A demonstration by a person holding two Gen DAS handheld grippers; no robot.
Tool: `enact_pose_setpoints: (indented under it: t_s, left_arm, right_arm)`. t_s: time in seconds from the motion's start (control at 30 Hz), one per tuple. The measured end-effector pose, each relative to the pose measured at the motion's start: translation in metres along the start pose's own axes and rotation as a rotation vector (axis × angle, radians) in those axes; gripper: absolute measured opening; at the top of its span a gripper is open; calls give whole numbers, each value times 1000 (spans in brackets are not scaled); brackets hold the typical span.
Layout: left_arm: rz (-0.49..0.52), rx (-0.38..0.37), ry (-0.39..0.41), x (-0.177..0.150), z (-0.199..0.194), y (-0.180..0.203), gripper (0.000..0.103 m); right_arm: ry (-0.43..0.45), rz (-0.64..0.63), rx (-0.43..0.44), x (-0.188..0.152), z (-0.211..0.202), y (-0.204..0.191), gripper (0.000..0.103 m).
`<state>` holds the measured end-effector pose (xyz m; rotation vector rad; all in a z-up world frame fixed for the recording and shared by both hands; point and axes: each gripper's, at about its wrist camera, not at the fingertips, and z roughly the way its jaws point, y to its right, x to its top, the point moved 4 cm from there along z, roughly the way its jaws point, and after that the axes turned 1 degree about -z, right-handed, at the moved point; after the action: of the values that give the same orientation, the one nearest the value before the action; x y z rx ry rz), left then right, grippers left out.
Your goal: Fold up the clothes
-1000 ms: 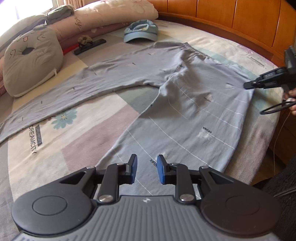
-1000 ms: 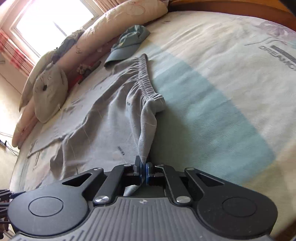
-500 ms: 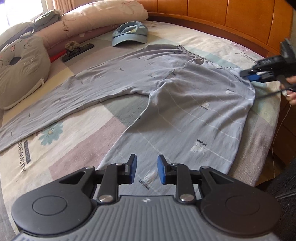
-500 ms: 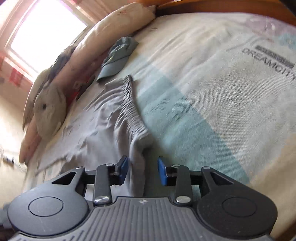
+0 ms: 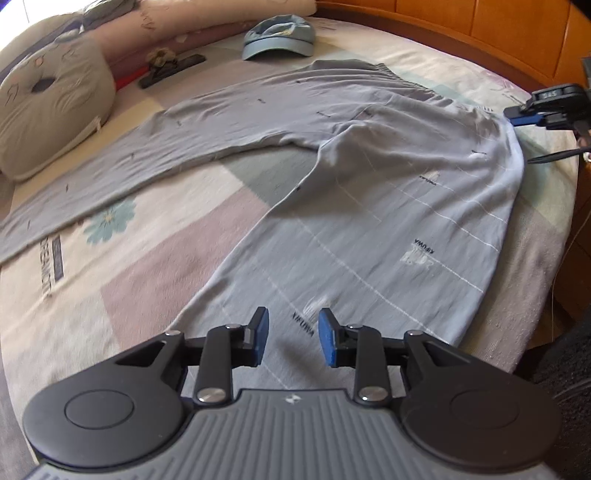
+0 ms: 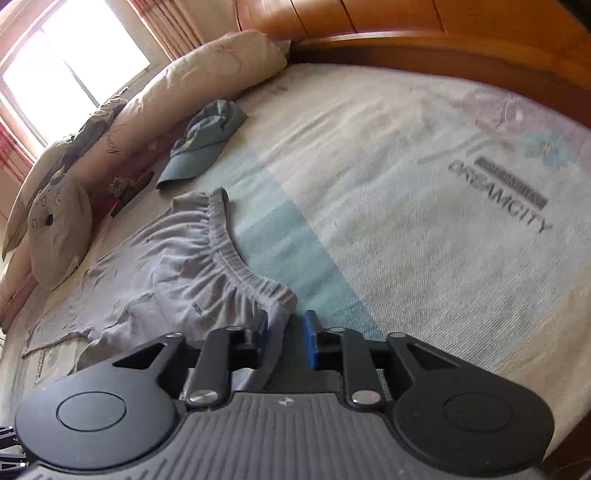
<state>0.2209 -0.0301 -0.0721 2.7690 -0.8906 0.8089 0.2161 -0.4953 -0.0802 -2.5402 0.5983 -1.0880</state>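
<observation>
Grey trousers (image 5: 369, 206) lie spread on the round bed, legs apart, one leg running toward me. My left gripper (image 5: 293, 338) hovers over that near leg; its jaws are opening, with nothing between the blue pads. In the right wrist view the gathered waistband (image 6: 229, 251) curves away, and its near corner lies under and between the pads of my right gripper (image 6: 284, 339). Those jaws are closing, but a gap shows and the pads do not press the cloth. The right gripper (image 5: 517, 118) also shows at the trousers' far right corner.
A blue cap (image 5: 279, 37) lies beyond the waistband, with a black object (image 5: 171, 68) to its left. A round cushion (image 5: 51, 107) and long pillows (image 6: 192, 85) line the far side. The wooden bed frame (image 5: 480, 33) curves around. The bed's edge (image 5: 546, 258) drops off at right.
My right gripper let go of the waistband corner and lifted back a little; the bunched waistband dropped and spread flat. The left jaws have widened slightly.
</observation>
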Motion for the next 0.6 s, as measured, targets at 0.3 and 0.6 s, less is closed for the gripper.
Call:
enact_pose_setpoints:
  t_s: [0.3,0.6]
  left_arm:
    - [-102,9,-9,-30,-14,-10,41]
    - [-232,27,-27,-65,-26,-33,46]
  right_arm:
    - [-12,-370,93,-20,-1,-113,59]
    - [-226,-599,273,-92,41,-220,60]
